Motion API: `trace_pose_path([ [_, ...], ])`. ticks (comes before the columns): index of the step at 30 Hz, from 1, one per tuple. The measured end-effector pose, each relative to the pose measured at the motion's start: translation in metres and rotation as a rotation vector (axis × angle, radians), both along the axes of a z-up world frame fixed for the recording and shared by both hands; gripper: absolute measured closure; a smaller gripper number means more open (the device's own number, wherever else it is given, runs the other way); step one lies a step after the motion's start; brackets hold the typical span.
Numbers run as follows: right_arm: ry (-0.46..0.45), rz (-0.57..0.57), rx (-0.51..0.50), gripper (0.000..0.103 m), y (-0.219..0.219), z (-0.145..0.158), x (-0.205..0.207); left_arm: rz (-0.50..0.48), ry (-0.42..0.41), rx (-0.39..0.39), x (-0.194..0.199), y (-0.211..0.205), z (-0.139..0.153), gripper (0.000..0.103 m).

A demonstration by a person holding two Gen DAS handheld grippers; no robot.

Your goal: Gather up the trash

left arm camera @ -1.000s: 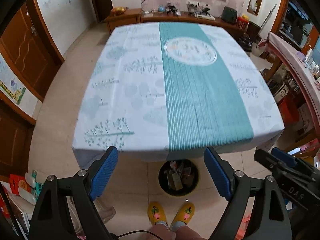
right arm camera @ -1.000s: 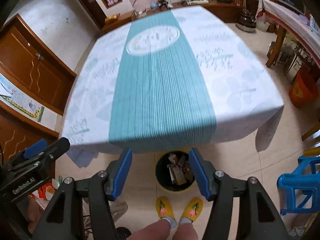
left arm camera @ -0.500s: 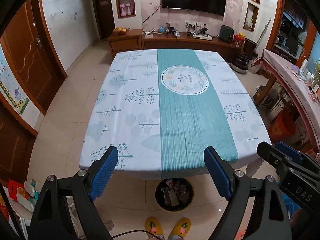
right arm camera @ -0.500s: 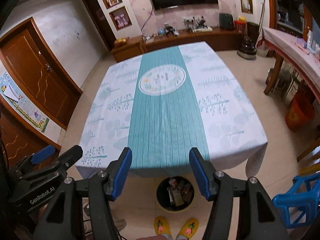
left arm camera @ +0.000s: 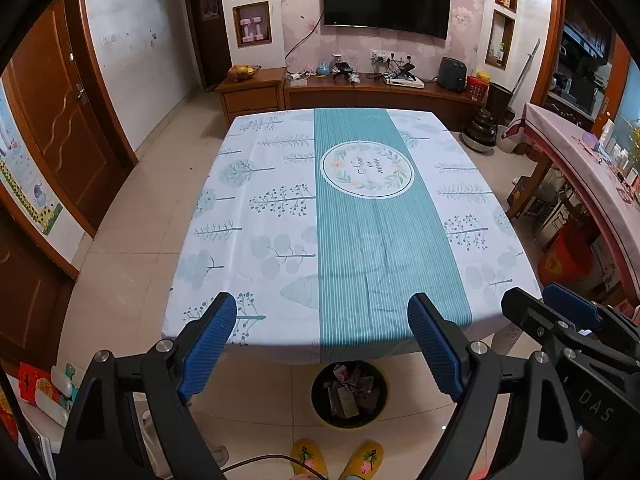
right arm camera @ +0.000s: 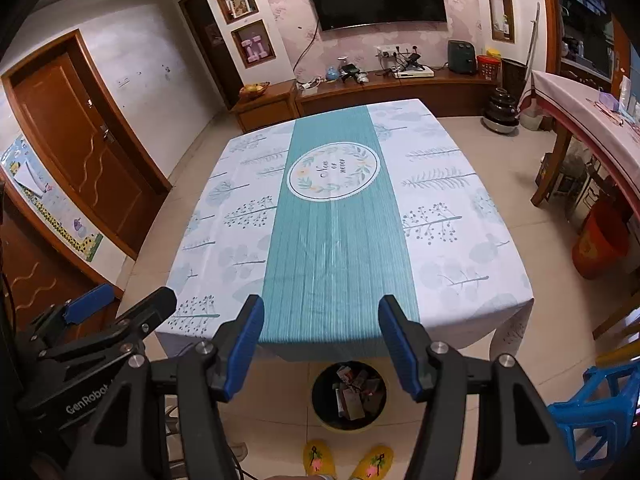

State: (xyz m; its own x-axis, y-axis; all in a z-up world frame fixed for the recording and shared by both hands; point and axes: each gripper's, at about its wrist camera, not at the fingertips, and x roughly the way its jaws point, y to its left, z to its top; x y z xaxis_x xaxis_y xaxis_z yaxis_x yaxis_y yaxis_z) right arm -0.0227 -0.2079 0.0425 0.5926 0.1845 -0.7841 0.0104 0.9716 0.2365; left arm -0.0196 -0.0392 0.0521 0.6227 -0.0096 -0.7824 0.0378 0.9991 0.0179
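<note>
Lifting both hands has brought the whole table (left arm camera: pixel 248 240) into view where a second ago its near edge filled the frame; you seem to be finishing. Your left gripper (left arm camera: pixel 322 346) hangs released and empty, the right gripper (right arm camera: pixel 320 346) likewise parted on nothing. Below and between the fingers, the round dark trash bin (left arm camera: pixel 349 420) sits on glossy tiles, packed with crumpled wrappers (right arm camera: pixel 354 396). Beyond the fingertips the smooth printed tablecloth (right arm camera: pixel 332 248) shows no litter. Your yellow slippers (left arm camera: pixel 336 460) stand just beside the bin.

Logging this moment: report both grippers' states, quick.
Left gripper: open, holding nothing.
Right gripper: open, holding nothing.
</note>
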Motion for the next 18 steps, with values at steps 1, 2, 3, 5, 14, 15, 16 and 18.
trace_pose_path([
  [1, -0.003, 0.004, -0.001, 0.043, 0.0008, 0.0006, -0.0009, -0.001, 0.0, -0.002, 0.0001, 0.0002, -0.0001, 0.017],
  [2, -0.006, 0.006, -0.003, 0.043, 0.0012, 0.0008, -0.0017, 0.001, -0.001, -0.002, -0.0008, -0.0003, 0.0002, 0.017],
  [3, -0.009, 0.009, -0.005, 0.043, 0.0017, 0.0013, -0.0025, 0.0, -0.001, -0.001, -0.0008, -0.0003, 0.0005, 0.017],
  [5, -0.012, 0.014, -0.006, 0.043, 0.0022, 0.0017, -0.0039, 0.002, -0.001, 0.001, -0.001, -0.0012, 0.0003, 0.017],
  [14, -0.016, 0.028, -0.008, 0.043, 0.0011, 0.0025, -0.0072, 0.006, -0.009, 0.003, -0.0042, -0.0008, 0.0024, 0.017],
  [15, -0.015, 0.028, -0.008, 0.043, 0.0011, 0.0025, -0.0073, 0.005, -0.009, 0.003, -0.0043, -0.0006, 0.0023, 0.017],
  [16, -0.014, 0.027, -0.007, 0.043, 0.0008, 0.0026, -0.0078, 0.005, -0.009, 0.004, -0.0043, -0.0006, 0.0023, 0.017],
  [18, -0.014, 0.029, -0.007, 0.043, 0.0004, 0.0024, -0.0083, 0.008, -0.01, 0.005, -0.005, -0.0009, 0.0026, 0.017],
])
